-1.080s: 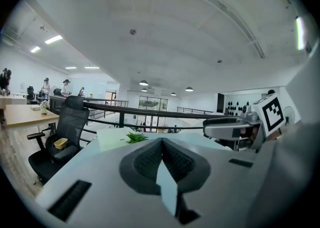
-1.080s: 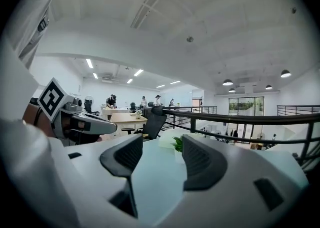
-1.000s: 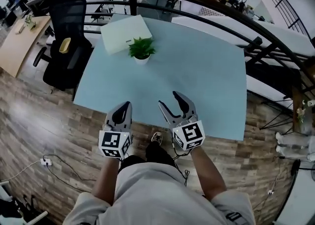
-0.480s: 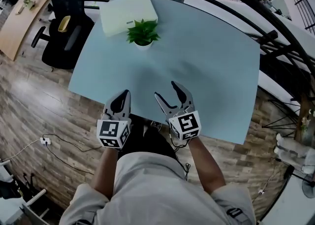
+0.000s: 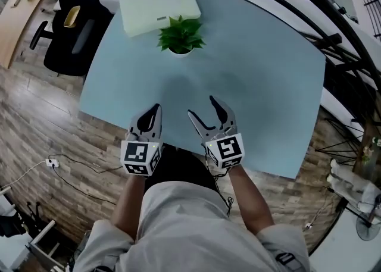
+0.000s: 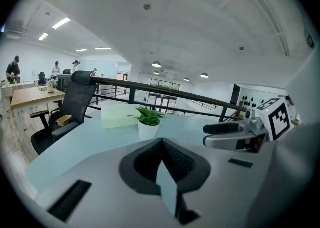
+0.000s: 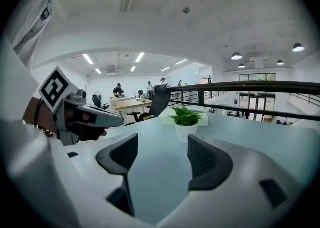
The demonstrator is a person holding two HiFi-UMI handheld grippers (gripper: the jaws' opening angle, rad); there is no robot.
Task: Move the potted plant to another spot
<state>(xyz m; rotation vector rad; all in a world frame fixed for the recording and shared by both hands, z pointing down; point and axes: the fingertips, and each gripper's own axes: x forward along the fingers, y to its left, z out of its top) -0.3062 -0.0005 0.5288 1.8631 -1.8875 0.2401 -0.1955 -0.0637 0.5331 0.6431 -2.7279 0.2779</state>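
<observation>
Potted plant (image 5: 180,37), just one, stands on the bench (image 5: 256,86) beside one pale flat box (image 5: 159,6). Left gripper (image 5: 150,114) is clenched and empty. The right gripper (image 5: 204,107) has just been opening, with nothing between its jaws.

Leaves hide most of the potted plant (image 5: 180,34)'s pot from above. At eleven o'clock the black chair (image 5: 68,47) runs off the top edge, and so does the wooden desk (image 5: 21,21). In the left gripper view, the far figures (image 6: 12,68) at nine o'clock are too small to tell.
</observation>
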